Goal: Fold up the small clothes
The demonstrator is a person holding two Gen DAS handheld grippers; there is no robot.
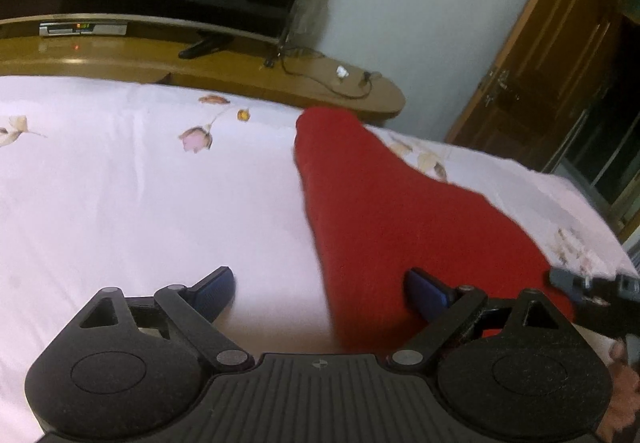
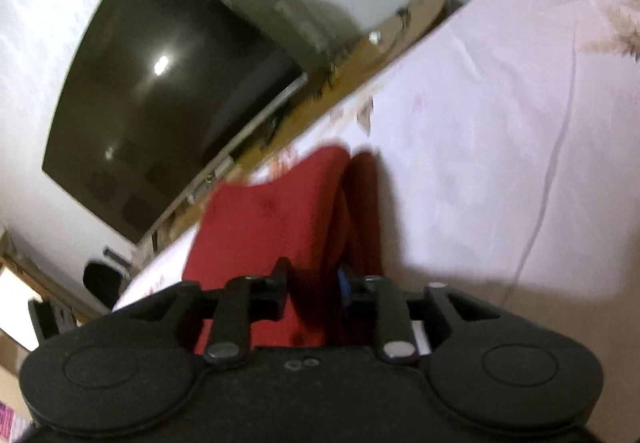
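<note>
The red garment (image 1: 376,211) runs lengthwise straight ahead of the released left gripper (image 1: 320,293), while the nearer right gripper (image 2: 314,285) seemingly pinches its near end.

red garment (image 1: 372,211); white bedsheet (image 1: 120,195), pink-beige floral print.

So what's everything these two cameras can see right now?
Red knitted fabric garment: one, red, lying on the bed, stretching away from the cameras.
White floral bedsheet: one, white with pink flowers, under the garment.
Black flat television: one, black, on the wooden bench.
Curved wooden bench: one, light brown, beyond the bed.
Brown wooden door: one, brown, far right.
Left gripper: one, black, jaws wide apart over the garment's edge.
Right gripper: one, black, jaws pinching the garment.
</note>
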